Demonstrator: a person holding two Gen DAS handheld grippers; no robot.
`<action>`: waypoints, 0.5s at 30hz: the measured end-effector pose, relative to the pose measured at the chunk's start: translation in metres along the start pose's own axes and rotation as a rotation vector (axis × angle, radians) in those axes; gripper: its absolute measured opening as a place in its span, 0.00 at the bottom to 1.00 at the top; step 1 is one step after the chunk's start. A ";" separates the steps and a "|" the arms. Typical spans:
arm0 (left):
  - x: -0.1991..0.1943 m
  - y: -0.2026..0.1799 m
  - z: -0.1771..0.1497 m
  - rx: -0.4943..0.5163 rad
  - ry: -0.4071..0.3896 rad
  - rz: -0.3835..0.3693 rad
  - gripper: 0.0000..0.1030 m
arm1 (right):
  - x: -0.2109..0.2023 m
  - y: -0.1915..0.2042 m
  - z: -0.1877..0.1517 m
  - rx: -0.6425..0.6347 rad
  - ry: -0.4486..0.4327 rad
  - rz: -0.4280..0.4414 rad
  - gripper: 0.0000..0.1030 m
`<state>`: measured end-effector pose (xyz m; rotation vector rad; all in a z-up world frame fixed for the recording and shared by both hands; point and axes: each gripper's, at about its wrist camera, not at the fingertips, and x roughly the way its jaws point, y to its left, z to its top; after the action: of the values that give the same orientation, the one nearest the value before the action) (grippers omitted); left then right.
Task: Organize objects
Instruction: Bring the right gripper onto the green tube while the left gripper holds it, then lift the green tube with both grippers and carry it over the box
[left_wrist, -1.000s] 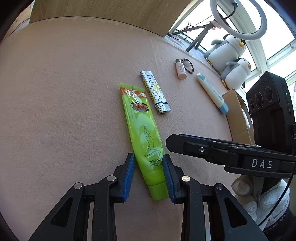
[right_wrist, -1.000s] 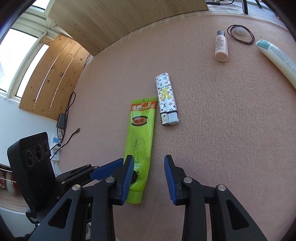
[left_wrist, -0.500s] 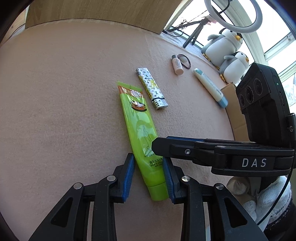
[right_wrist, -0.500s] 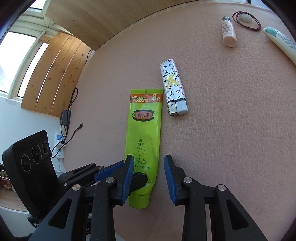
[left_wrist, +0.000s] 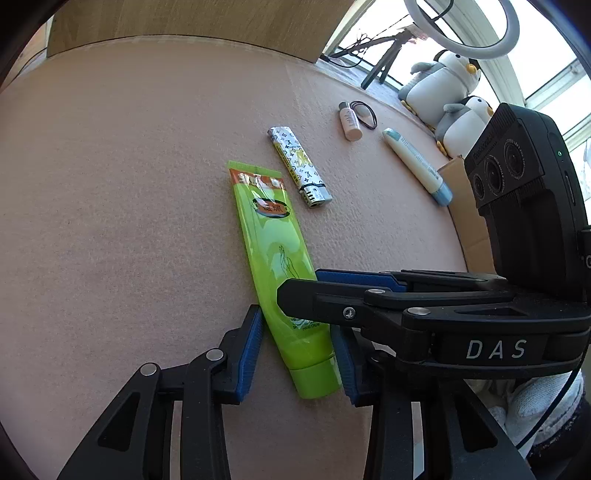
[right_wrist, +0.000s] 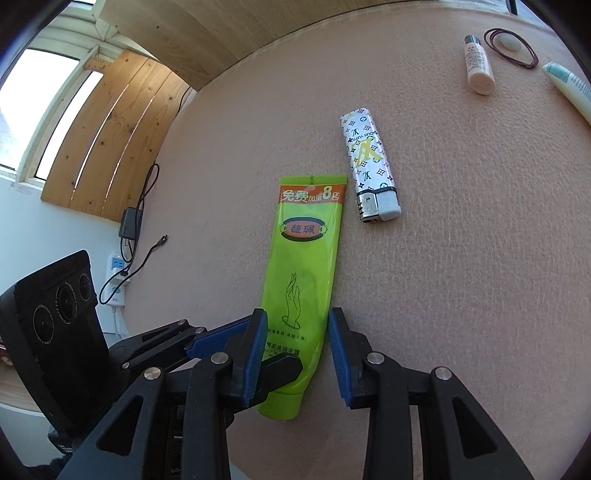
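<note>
2 tools straddle the green tube (left_wrist: 280, 273) at the bench's (left_wrist: 110, 221) 6 o'clock: left tool (left_wrist: 299, 354) just widening, right tool (right_wrist: 297, 350) narrow, neither gripping. Sorting looks barely begun; lighter (left_wrist: 299, 166) at 12 untouched.

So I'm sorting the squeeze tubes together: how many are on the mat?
2. The green tube lies near the grippers; the white tube with a blue cap lies at the mat's right edge.

both fisheye cams sit just behind their own blue pads, tilted steeply down, close over the pink bench (left_wrist: 110, 184), left cam faces the window side, right cam the wood panels, both share the green tube (left_wrist: 273, 251) and patterned lighter (right_wrist: 369, 162)
</note>
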<state>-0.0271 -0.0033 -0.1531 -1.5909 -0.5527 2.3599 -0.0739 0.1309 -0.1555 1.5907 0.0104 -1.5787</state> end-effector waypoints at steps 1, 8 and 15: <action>0.000 -0.001 0.000 0.004 0.002 0.001 0.38 | 0.000 0.002 -0.001 -0.008 -0.002 -0.010 0.30; -0.002 -0.006 -0.002 -0.015 0.001 -0.024 0.36 | -0.007 0.006 -0.007 -0.018 -0.030 -0.034 0.30; -0.009 -0.030 0.004 0.018 -0.024 -0.051 0.36 | -0.033 0.006 -0.012 -0.031 -0.086 -0.055 0.30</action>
<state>-0.0280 0.0191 -0.1315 -1.5249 -0.5690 2.3424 -0.0674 0.1520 -0.1277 1.5093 0.0327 -1.6805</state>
